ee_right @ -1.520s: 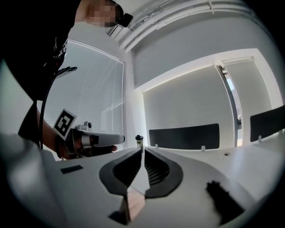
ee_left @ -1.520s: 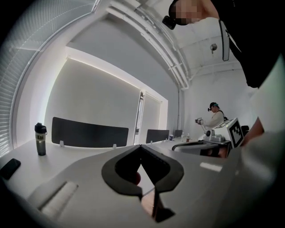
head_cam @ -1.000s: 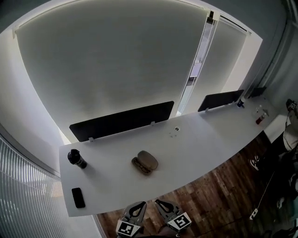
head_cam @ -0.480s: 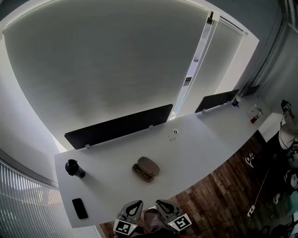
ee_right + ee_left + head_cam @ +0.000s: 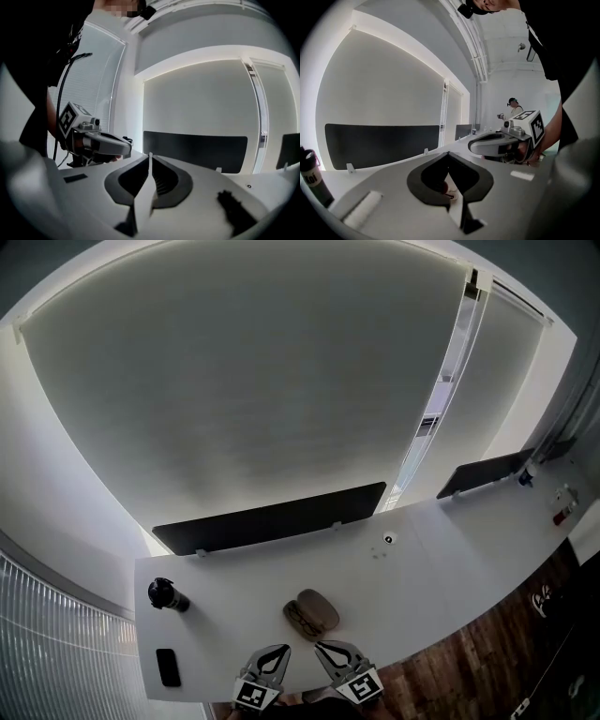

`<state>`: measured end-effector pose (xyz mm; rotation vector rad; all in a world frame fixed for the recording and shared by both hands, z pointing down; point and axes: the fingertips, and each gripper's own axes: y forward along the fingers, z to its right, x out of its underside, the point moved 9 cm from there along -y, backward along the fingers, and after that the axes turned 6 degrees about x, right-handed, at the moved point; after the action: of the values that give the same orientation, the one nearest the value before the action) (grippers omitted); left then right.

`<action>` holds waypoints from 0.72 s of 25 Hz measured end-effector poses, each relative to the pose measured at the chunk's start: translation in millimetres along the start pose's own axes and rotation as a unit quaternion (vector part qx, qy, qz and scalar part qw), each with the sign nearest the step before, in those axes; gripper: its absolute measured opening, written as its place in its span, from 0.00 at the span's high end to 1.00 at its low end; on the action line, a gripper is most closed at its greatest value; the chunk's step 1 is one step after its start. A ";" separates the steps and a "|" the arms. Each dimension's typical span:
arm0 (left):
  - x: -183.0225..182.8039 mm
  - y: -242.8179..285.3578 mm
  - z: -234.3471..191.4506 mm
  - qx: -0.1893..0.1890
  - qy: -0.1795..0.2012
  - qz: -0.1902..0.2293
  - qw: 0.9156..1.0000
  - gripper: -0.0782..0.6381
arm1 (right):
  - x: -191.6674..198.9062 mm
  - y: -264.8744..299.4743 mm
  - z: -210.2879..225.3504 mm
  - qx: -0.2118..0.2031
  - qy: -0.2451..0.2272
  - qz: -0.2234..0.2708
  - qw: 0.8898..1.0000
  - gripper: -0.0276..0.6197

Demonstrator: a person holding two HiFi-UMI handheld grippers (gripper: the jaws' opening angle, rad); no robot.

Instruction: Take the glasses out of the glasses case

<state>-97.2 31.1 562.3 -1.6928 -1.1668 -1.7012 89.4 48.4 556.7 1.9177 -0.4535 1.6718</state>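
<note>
At the left end of the long white bench point(image 5: 450, 549), a flat black phone point(image 5: 167, 667) lies near the front left corner. A black cylindrical bottle point(image 5: 167, 595) stands behind it, closer to the back edge. Right of these, at the front edge, the left gripper point(image 5: 274, 650) hovers with its grey jaws clenched tip to tip. Its own view shows nothing between them. Just beyond the two grippers' tips, a brown oval hard-shell glasses case point(image 5: 314, 613) lies open on the bench near the front edge. Its paler lid is folded out to the right, and the dark-framed glasses point(image 5: 299, 619) sit in the darker left half. Neither gripper touches the case. The right gripper point(image 5: 327, 648) is beside the left one at the front edge, likewise clenched on nothing, its jaws meeting in a thin line. A long black divider panel point(image 5: 272, 517) stands upright along the back edge behind the case. A second, shorter black panel point(image 5: 487, 473) stands farther right along the same edge.
</note>
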 end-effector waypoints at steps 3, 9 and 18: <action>1.8 20.9 -6.5 -0.006 -0.003 -0.009 1.000 0.88 | 7.8 10.7 22.1 -0.003 -0.004 -0.010 1.000 0.94; 11.6 45.1 -23.4 0.020 -0.003 -0.035 0.999 0.88 | 27.8 26.1 35.2 0.003 -0.027 -0.058 0.998 0.94; 88.2 78.4 -54.9 0.080 0.007 -0.125 0.989 0.87 | 49.9 45.1 39.5 0.021 -0.020 -0.106 0.994 0.94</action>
<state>-75.7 -34.5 672.7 -1.4864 -1.5209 -1.7054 103.0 -6.0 610.9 1.9579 -0.2207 1.5193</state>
